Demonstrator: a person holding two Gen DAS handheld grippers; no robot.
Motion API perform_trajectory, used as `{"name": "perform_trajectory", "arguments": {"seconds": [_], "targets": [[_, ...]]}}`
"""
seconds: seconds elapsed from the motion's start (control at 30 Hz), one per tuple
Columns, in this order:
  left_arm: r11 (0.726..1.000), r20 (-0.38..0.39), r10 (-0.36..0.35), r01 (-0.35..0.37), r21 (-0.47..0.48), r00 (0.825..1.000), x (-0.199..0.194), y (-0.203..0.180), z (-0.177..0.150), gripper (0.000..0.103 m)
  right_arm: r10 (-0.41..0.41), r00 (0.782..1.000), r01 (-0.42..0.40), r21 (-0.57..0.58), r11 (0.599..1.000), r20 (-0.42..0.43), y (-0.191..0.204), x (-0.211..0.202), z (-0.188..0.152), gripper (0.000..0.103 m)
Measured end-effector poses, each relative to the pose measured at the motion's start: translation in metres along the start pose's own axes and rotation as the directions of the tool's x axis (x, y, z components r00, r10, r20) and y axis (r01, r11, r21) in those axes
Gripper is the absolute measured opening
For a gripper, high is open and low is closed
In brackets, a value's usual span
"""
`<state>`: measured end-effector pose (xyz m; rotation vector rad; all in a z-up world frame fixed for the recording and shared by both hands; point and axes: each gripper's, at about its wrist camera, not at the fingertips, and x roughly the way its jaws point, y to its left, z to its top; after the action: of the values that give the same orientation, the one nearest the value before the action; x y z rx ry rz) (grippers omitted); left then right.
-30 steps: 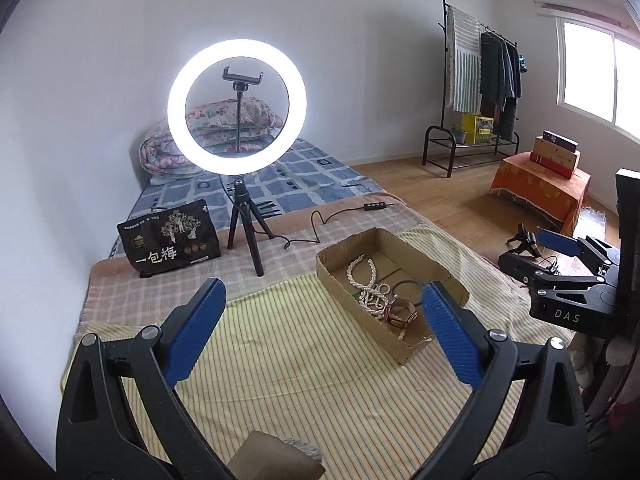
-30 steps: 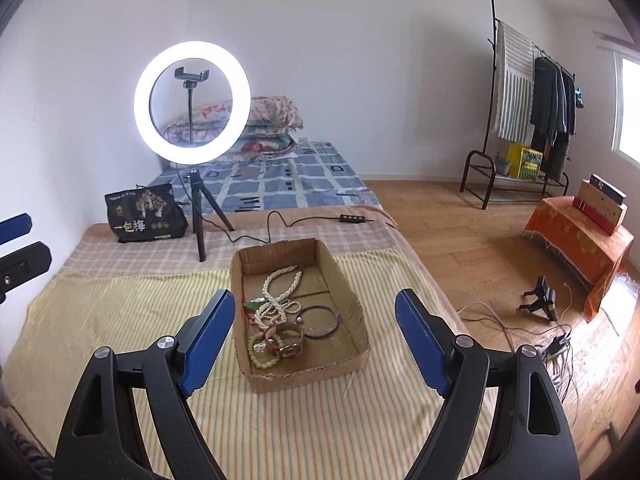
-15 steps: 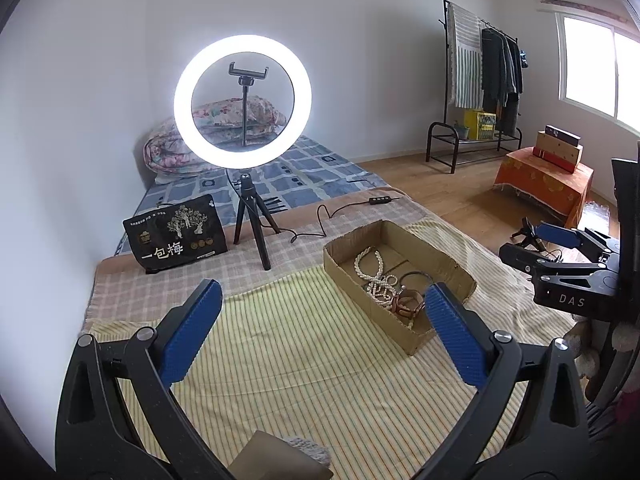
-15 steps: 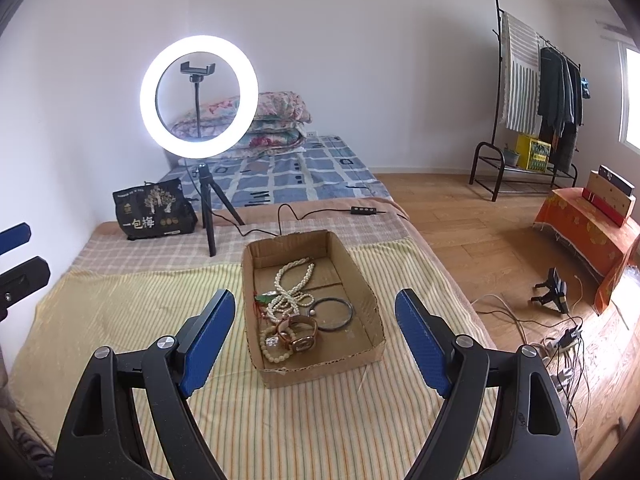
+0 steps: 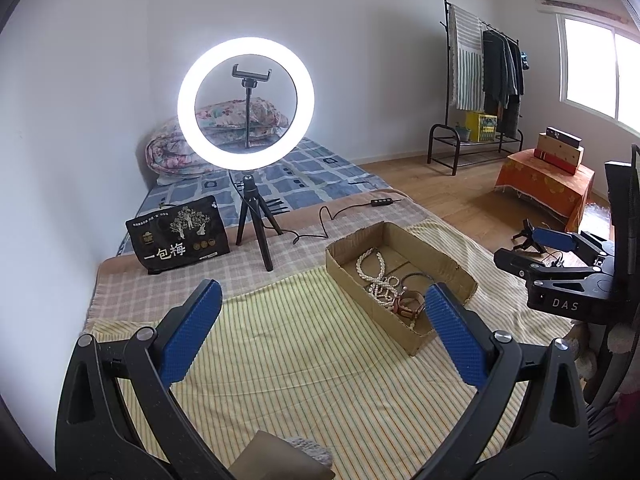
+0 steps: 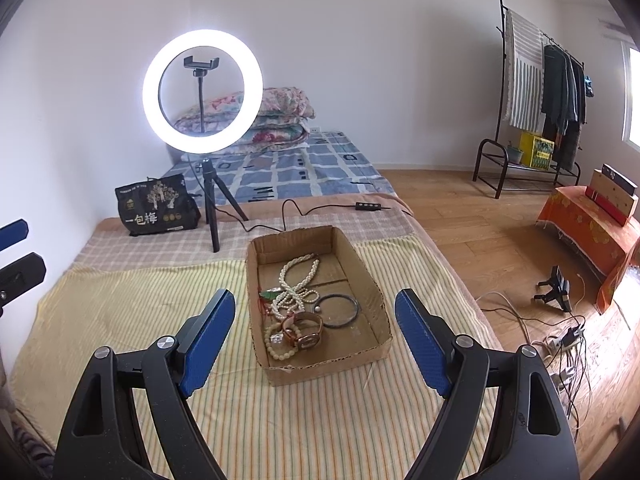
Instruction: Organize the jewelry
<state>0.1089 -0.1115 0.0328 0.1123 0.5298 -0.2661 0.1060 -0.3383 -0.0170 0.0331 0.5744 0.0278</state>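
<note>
A shallow cardboard box [image 6: 264,248] lies on a yellow striped cloth [image 6: 120,308]. It holds a white pearl necklace [image 6: 298,280], a dark bangle [image 6: 340,311], a brown watch [image 6: 306,334], a beaded bracelet [image 6: 276,346] and a small green piece. My right gripper [image 6: 316,308] is open and empty, held above the box's near end. My left gripper [image 5: 320,304] is open and empty, left of the box [image 5: 430,254], above the cloth [image 5: 280,344]. The right gripper also shows at the right of the left wrist view [image 5: 532,250].
A lit ring light on a tripod [image 6: 202,92] and a black printed bag [image 6: 154,206] stand behind the box. Its cable and switch [image 6: 368,206] run across the bed. Cables and a small tripod [image 6: 554,288] lie on the wood floor at right. A clothes rack [image 6: 536,80] stands by the far wall.
Both grippers have moved forward and lower toward the cloth. The box looms larger under the right gripper. Both stay open and empty.
</note>
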Motion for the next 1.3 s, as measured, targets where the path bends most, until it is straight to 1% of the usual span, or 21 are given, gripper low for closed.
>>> {"name": "perform_trajectory", "arguments": {"seconds": [1.3], "targets": [[1.0, -0.013, -0.002, 0.002, 0.009, 1.0, 0.0005, -0.0017, -0.0021, 0.103, 0.013, 1.0, -0.013, -0.003, 1.0, -0.021, 0.0002, 0.0056, 0.0004, 0.082]]}}
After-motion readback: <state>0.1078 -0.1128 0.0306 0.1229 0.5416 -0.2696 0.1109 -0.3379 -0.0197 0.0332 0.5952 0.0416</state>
